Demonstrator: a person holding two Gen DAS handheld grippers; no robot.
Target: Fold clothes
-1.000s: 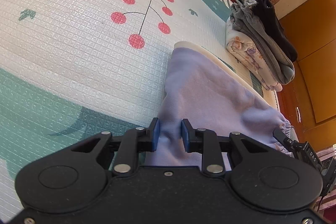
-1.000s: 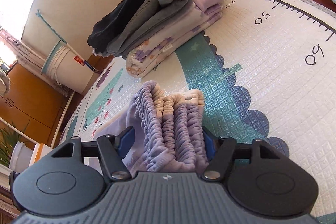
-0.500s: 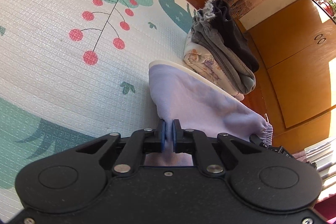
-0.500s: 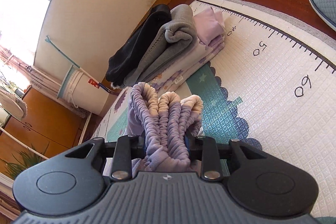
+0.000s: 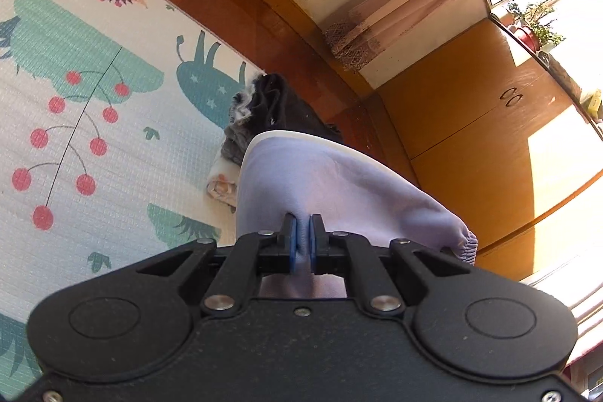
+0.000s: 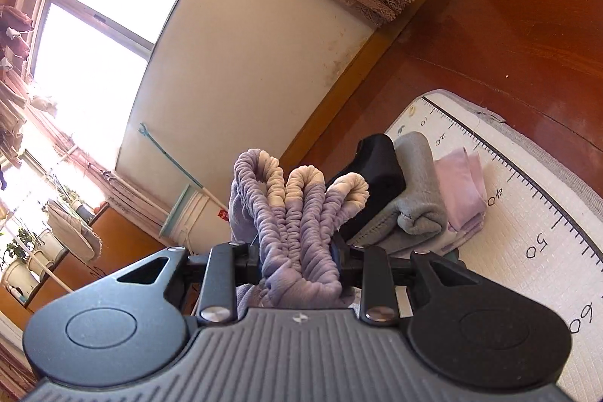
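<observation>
In the left wrist view, the play mat (image 5: 113,157) fills the left side, printed with a red-berry branch, teal animal shapes and a purple hedgehog near its far edge. Further right, at the mat's far border, lies a stack of folded clothes (image 5: 260,108): dark and grey pieces on top, a floral one underneath. The lavender garment (image 5: 331,191) hangs in front of that stack, lifted clear of the mat and partly hiding it (a cream band runs along its upper edge). The left gripper (image 5: 301,243) has its blue pads pressed together on a thin pleat of this fabric, jaws nearly touching with only cloth between them. To the right stand orange wooden cabinet doors (image 5: 490,145), with a pinkish curtain (image 5: 395,10) and a bright window above them.

In the right wrist view, a sunlit window (image 6: 98,25) and potted plants sit at the left, then a cream wall. At centre, the right gripper (image 6: 297,262) is clamped on the garment's gathered elastic waistband (image 6: 297,213), bunched in several lavender and cream loops standing up between the fingers. Just right of it, the folded stack shows black, grey and pale lilac pieces resting on the mat's corner, beside a printed ruler scale (image 6: 527,198). Red-brown wooden floor (image 6: 508,25) lies beyond.
</observation>
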